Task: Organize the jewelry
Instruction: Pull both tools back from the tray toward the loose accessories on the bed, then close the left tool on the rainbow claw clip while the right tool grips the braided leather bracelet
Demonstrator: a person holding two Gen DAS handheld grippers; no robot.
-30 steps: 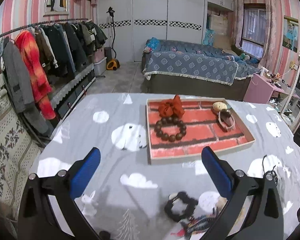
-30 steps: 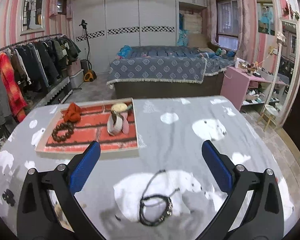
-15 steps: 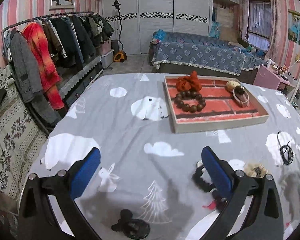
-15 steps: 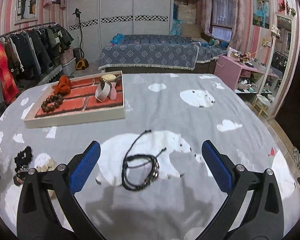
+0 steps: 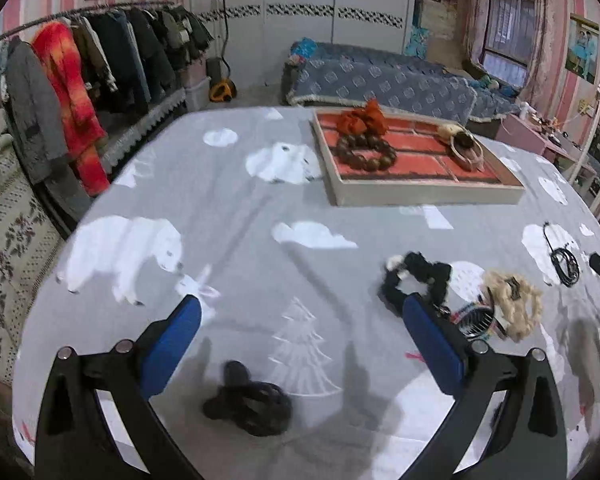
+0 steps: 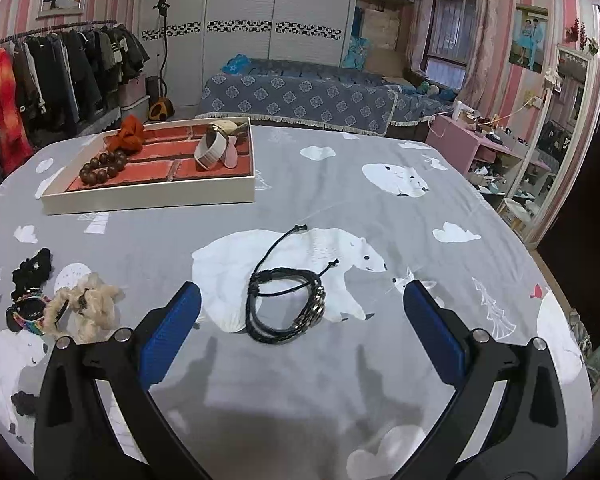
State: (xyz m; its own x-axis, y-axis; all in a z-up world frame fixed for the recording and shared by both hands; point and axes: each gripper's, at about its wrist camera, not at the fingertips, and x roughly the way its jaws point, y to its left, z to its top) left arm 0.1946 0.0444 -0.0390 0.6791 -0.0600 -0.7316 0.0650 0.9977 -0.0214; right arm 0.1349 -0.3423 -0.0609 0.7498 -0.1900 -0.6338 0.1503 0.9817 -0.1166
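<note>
Our left gripper (image 5: 298, 322) has pulled back, wide open and empty, bringing a black hair tie (image 5: 249, 400) just ahead. Our right gripper (image 6: 300, 308), equally open, has closed in over the black cord bracelet (image 6: 286, 306); tray (image 6: 152, 200) far ahead-left.

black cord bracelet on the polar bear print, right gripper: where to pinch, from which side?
Take the black cord bracelet at its bundled coil, probably across the thicker right arc with the metal beads, coming straight down from above. It lies flat on the cloth, so a side approach has nothing to catch. Avoid the loose tails running up and away. The right gripper is open, roughly over it.
</note>
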